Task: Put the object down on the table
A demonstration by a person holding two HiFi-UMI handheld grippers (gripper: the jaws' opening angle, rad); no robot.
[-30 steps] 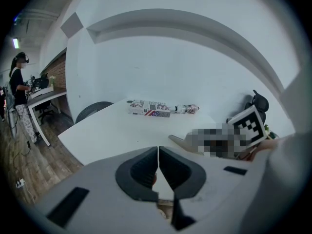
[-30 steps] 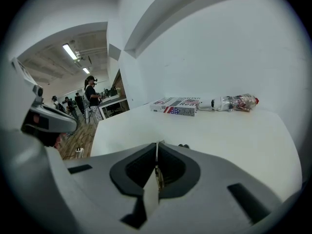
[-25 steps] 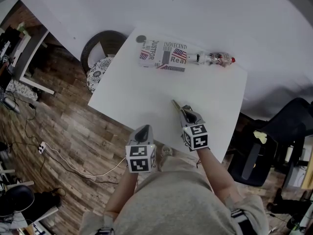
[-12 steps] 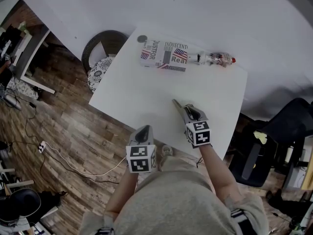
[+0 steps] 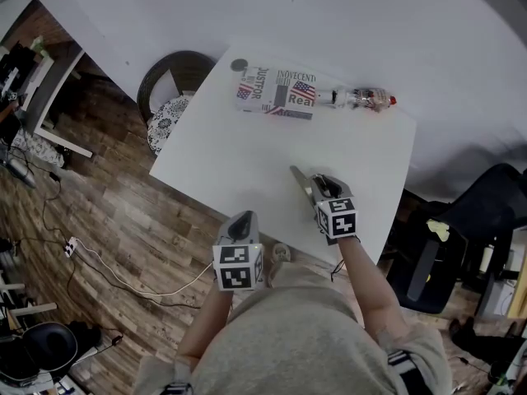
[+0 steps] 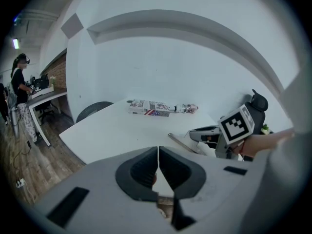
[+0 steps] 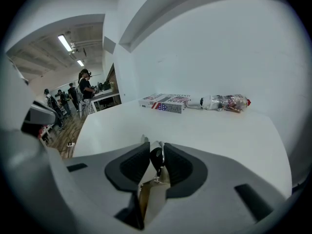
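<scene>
At the table's point(image 5: 239, 151) near right, the right gripper point(image 5: 318, 187) is letting go: its jaws have just been opening, slightly spread around the thin object point(image 5: 297, 178), which seems to be lying on the tabletop. Only withdrawing is remaining. The left gripper point(image 5: 241, 221) is hovering empty, jaws pressed together.

We cannot tell what the thin object point(image 5: 296, 176) is; the bottle point(image 5: 366, 99) label is too small to read.
</scene>
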